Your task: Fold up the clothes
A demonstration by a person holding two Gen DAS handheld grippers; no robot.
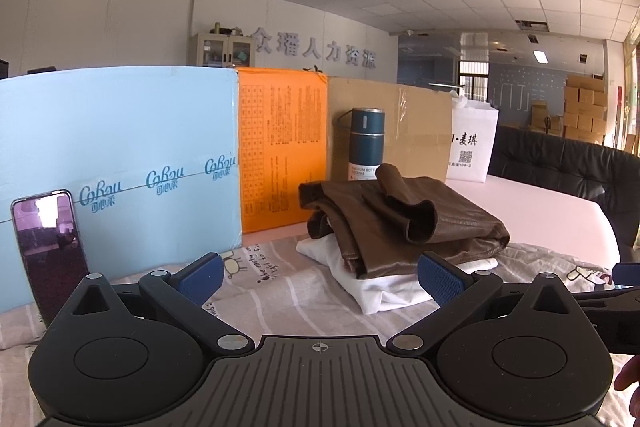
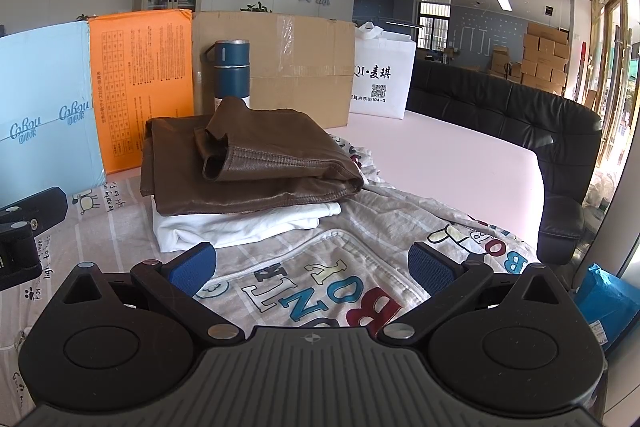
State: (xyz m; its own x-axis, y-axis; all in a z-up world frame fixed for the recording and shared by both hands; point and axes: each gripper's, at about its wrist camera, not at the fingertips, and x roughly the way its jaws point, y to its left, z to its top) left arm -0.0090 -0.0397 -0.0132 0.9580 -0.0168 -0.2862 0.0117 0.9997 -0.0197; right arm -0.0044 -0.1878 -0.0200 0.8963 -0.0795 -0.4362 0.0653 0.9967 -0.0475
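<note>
Both my left gripper (image 1: 320, 277) and right gripper (image 2: 312, 267) stand spread, holding nothing. Brown jacket (image 2: 248, 159) sits folded on white garment (image 2: 240, 227). Recommended: pinch the printed garment (image 2: 320, 287) at its near edge, both corners level.

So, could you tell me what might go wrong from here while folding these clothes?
The brown leather jacket sits loosely atop the white garment, its sleeve sticking up; nudging the stack could slide it off. The blue bottle stands close behind the stack and might tip if the clothes are pushed back. The phone leaning upright beside the left gripper could be knocked over.
</note>
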